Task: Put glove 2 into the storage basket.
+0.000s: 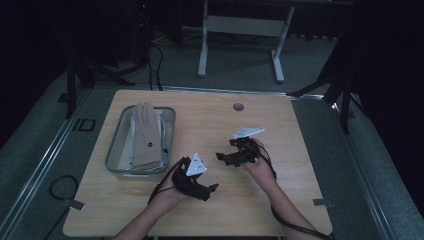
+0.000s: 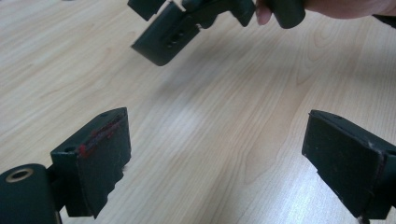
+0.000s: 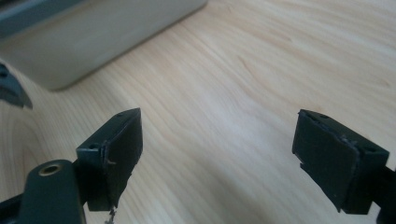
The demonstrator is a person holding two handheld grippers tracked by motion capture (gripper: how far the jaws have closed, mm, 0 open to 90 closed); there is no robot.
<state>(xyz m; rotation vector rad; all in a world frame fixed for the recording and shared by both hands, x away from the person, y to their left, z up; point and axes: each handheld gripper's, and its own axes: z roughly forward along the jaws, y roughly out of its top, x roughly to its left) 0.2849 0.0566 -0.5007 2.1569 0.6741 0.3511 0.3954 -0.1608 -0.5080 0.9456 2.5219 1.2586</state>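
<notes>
Left gripper (image 1: 212,189) and right gripper (image 1: 220,156) both held wide apart-jawed, empty, facing each other near the table's front-centre.

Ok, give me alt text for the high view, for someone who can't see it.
A person's two hands each hold an open black claw, left claw and right claw, low over a wooden table, tips close together. To their left a grey bin holds beige gloves.
</notes>
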